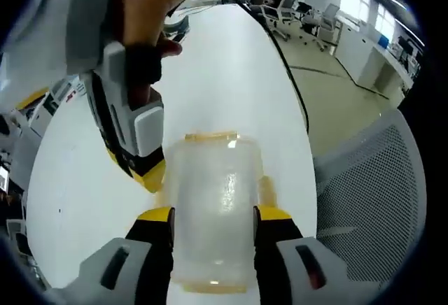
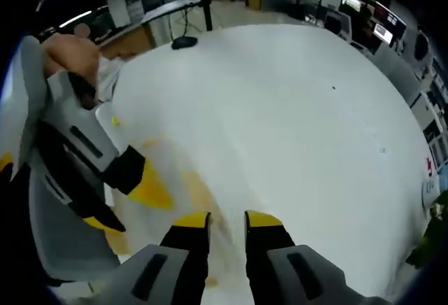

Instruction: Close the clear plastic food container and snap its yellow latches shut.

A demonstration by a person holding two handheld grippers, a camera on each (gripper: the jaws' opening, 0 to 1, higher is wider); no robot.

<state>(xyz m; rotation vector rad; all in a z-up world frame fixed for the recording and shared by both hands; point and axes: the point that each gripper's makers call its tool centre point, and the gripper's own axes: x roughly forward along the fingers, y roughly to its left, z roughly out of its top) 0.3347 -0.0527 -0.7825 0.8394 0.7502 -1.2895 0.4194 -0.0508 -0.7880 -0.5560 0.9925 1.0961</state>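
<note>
Squarely between the left gripper's (image 1: 213, 215) yellow-tipped jaws, clamped, the clear plastic food container with yellow latches (image 1: 213, 200) rests on the long white table (image 1: 231, 74) near its edge. The right gripper (image 2: 227, 220) presses its side, jaws nearly together. Beyond lie a mesh office chair (image 1: 378, 186) and desks.

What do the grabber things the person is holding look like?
Both are chunky grey plastic. The left gripper has two black jaws with bright yellow tips and a small dark slot in each grey shoulder. The right gripper matches: grey body, black jaws, yellow tips.
</note>
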